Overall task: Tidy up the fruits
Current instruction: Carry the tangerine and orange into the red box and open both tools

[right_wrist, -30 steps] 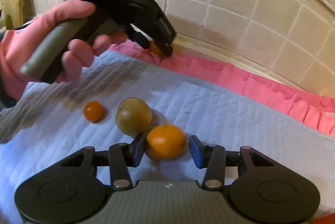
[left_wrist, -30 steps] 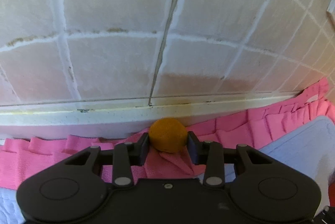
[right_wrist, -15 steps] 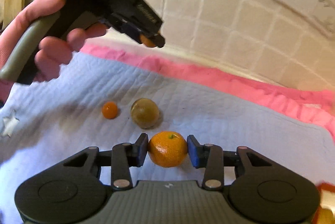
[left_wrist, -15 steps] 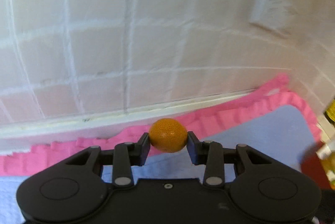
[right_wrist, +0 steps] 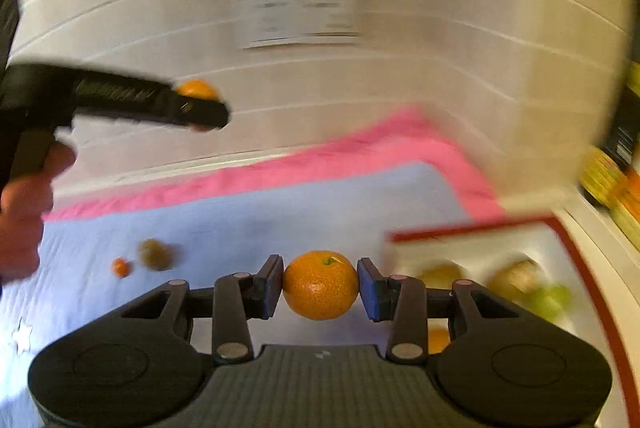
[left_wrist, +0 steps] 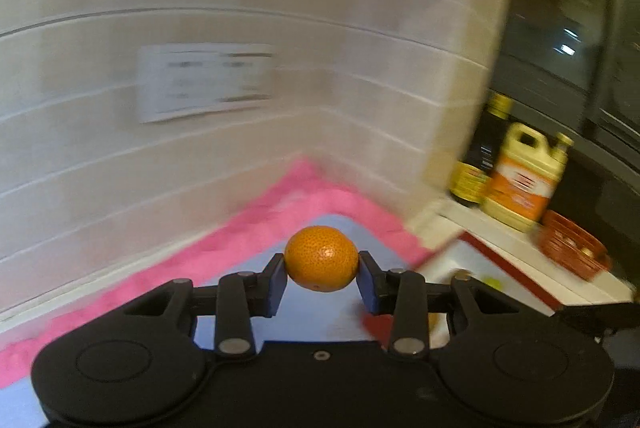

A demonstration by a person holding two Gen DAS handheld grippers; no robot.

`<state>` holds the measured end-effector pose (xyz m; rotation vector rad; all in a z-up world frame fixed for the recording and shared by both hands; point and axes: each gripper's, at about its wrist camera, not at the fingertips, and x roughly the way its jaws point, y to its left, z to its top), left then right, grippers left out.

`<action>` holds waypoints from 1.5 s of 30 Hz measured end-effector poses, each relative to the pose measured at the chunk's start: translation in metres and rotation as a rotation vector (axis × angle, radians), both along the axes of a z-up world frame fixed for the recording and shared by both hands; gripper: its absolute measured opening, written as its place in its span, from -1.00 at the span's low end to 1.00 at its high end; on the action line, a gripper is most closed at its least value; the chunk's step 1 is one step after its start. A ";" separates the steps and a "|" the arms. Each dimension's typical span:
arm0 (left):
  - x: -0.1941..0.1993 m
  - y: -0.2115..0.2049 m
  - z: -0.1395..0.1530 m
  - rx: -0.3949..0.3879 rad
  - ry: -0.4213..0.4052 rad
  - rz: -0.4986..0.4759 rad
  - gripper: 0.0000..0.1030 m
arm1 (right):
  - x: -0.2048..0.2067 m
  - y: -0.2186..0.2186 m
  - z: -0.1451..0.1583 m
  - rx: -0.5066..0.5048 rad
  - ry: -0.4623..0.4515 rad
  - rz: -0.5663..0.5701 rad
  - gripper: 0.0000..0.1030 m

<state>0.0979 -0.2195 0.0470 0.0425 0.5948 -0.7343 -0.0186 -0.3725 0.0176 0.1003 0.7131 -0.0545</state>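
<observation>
The left gripper (left_wrist: 321,274) clamps a mandarin (left_wrist: 321,258) at frame centre. The right gripper (right_wrist: 320,286) clamps an orange (right_wrist: 320,285) at lower centre, the tray (right_wrist: 472,226) to its right.

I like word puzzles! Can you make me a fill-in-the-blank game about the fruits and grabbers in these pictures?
1. The left gripper is shut on a round ____ mandarin.
2. The right gripper holds an orange mandarin whose green stem faces ____.
3. The small orange kumquat and the brownish round fruit lie on the quilted ____ cloth.
4. That cloth has a ____ border.

Missing words: orange; up; blue; pink
</observation>
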 end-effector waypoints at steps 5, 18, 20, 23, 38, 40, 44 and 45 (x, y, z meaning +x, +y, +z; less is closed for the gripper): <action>-0.003 -0.075 -0.014 -0.002 0.046 -0.155 -0.13 | -0.039 -0.085 -0.008 0.039 0.029 -0.281 -0.18; 0.013 -0.184 -0.086 0.123 0.200 -0.307 -0.13 | -0.044 -0.185 -0.058 0.297 0.084 -0.481 -0.18; 0.016 -0.188 -0.093 0.141 0.209 -0.315 -0.13 | -0.040 -0.189 -0.069 0.320 0.110 -0.481 -0.18; 0.019 -0.197 -0.100 0.159 0.216 -0.312 -0.13 | -0.033 -0.195 -0.082 0.362 0.133 -0.478 -0.17; 0.017 -0.217 -0.121 0.238 0.194 -0.338 -0.09 | -0.021 -0.184 -0.100 0.267 0.217 -0.496 -0.15; 0.017 -0.217 -0.121 0.245 0.183 -0.344 -0.09 | -0.024 -0.184 -0.097 0.277 0.210 -0.499 -0.10; 0.008 -0.217 -0.119 0.272 0.142 -0.362 -0.07 | -0.034 -0.184 -0.087 0.286 0.185 -0.508 -0.04; 0.006 -0.217 -0.119 0.277 0.137 -0.363 0.00 | -0.036 -0.185 -0.085 0.289 0.180 -0.512 -0.03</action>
